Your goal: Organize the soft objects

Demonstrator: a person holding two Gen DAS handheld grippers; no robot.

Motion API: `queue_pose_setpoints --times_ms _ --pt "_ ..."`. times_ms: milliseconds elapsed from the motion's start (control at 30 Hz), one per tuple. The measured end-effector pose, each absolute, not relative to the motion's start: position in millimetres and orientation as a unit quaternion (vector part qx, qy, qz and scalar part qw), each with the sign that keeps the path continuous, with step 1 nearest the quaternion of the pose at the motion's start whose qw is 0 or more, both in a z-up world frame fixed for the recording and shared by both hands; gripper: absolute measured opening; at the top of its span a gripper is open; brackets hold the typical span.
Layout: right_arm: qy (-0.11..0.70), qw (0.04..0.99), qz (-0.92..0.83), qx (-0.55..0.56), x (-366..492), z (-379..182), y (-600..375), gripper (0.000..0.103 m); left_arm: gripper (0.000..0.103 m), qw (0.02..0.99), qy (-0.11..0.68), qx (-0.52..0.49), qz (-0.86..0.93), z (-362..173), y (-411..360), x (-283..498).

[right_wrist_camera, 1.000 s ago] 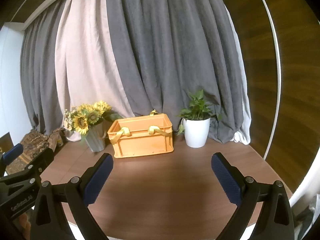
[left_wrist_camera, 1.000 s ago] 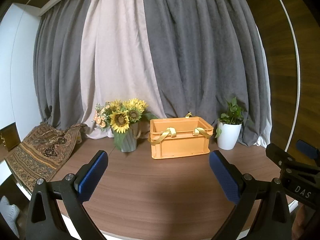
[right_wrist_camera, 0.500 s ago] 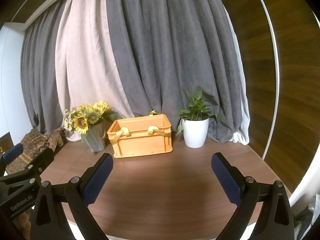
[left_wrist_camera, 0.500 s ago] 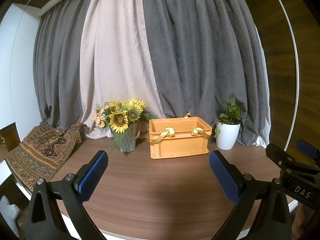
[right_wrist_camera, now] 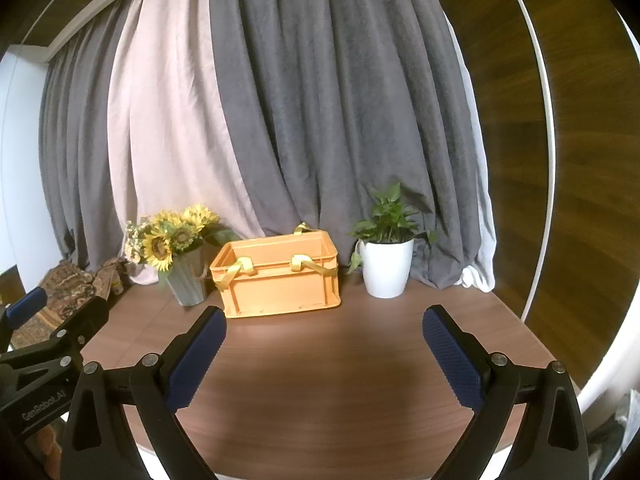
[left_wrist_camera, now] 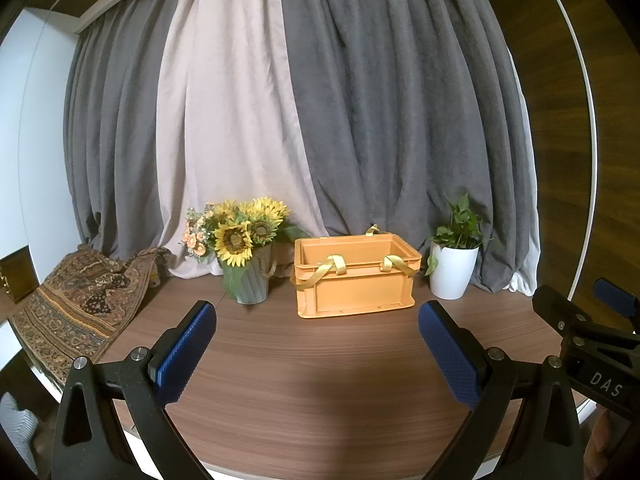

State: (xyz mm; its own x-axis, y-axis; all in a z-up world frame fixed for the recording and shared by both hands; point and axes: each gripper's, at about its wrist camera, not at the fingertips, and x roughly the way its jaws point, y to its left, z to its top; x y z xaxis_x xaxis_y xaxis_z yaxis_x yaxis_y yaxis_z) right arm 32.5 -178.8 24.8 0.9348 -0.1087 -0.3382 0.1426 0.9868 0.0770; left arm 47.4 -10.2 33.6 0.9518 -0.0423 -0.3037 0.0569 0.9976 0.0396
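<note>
An orange plastic crate with yellow ribbon handles stands at the back of the round wooden table. A patterned brown cloth is draped over the table's left edge. My left gripper is open above the table's near side, nothing between its blue pads. My right gripper is likewise open and empty, well short of the crate. Each gripper shows at the edge of the other's view.
A grey vase of sunflowers stands left of the crate, a white pot with a green plant right of it. Grey and pale curtains hang behind. A wood-panelled wall lies to the right.
Both views have shifted only slightly; the crate sits a touch more to the left in each. Both grippers stay open and empty.
</note>
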Motion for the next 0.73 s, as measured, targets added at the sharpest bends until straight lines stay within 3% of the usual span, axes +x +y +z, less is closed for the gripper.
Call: queue_pose_setpoints --times_ms 733 --pt "0.171 0.982 -0.067 0.050 37.2 22.2 -186.2 0.100 0.103 0.987 0.154 0.025 -0.026 35.1 -16.5 48.1"
